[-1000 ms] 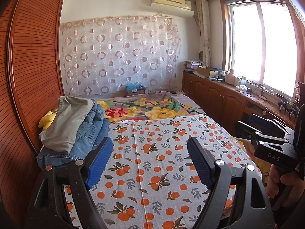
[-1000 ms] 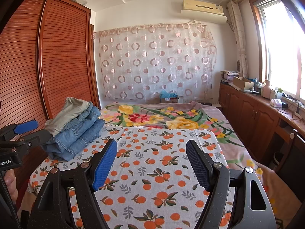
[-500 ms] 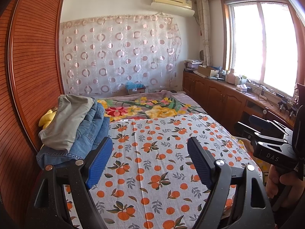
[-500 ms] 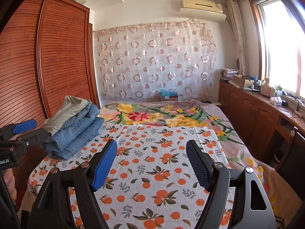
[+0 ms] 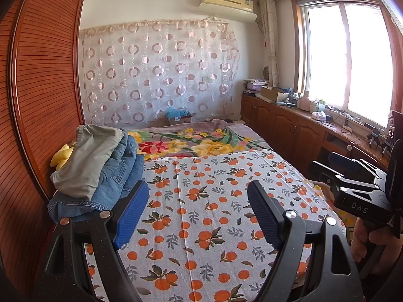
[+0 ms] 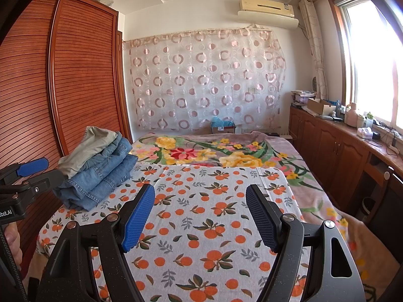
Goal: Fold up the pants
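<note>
At the far left of both views stands the slatted wooden wardrobe (image 5: 37,100), running along the left side of the bed. Against it, on the bed's left edge, lies the stack of folded pants (image 6: 98,168): several blue denim pairs with a grey-green pair (image 5: 88,161) draped on top. Something yellow (image 5: 61,154) pokes out between the stack and the wardrobe; it is too hidden to name with confidence, perhaps a soft toy.

Right of the stack spreads the orange-print sheet (image 6: 201,226), covering the near part of the bed, with a floral blanket (image 6: 214,153) beyond it toward the circle-patterned curtain (image 6: 201,80) on the back wall.

The left gripper (image 5: 197,214) hovers over the sheet just right of the stack, its blue-padded jaws spread wide with nothing between them; its left finger overlaps the denim's lower edge in the picture, though contact cannot be judged. The right gripper (image 6: 199,216) hangs over the middle of the sheet, jaws likewise wide apart and empty, well apart from the stack.

Farther right of the bed, wooden cabinets (image 5: 289,128) run under a bright window (image 5: 352,58), their top cluttered with boxes and bottles. An air conditioner (image 6: 267,7) is mounted above the curtain.
</note>
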`<state>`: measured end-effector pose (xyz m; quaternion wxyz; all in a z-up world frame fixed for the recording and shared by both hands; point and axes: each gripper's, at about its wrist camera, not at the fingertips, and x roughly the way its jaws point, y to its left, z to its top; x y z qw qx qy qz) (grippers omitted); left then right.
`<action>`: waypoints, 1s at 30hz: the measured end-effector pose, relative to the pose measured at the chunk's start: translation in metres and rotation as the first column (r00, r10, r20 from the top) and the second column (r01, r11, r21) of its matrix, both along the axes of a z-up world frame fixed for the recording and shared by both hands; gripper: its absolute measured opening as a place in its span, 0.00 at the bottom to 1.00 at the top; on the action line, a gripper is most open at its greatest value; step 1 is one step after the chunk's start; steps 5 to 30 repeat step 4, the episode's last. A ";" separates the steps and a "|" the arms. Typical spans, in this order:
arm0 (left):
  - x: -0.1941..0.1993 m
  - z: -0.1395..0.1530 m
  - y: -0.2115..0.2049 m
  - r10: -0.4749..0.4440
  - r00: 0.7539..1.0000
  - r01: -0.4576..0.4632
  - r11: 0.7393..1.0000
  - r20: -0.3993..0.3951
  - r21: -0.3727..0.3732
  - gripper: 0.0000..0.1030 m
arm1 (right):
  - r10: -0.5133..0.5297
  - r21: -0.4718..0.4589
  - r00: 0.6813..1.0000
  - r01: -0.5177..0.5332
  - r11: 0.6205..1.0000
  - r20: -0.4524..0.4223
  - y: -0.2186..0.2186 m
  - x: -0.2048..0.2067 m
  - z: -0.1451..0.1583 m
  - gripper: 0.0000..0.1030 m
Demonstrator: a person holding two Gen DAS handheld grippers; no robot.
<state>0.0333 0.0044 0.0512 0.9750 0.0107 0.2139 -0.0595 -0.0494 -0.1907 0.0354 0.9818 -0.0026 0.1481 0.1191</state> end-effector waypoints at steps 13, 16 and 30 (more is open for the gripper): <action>0.000 -0.001 0.000 0.000 1.000 0.000 1.000 0.000 -0.001 0.79 | 0.000 0.000 1.000 0.000 1.000 0.000 0.000 0.000 0.000 0.74; 0.000 -0.001 0.000 0.000 1.000 0.000 1.000 0.000 -0.001 0.79 | 0.000 0.000 1.000 0.000 1.000 0.000 0.000 0.000 0.000 0.74; 0.000 -0.001 0.000 0.000 1.000 0.000 1.000 0.000 -0.001 0.79 | 0.000 0.000 1.000 0.000 1.000 0.000 0.000 0.000 0.000 0.74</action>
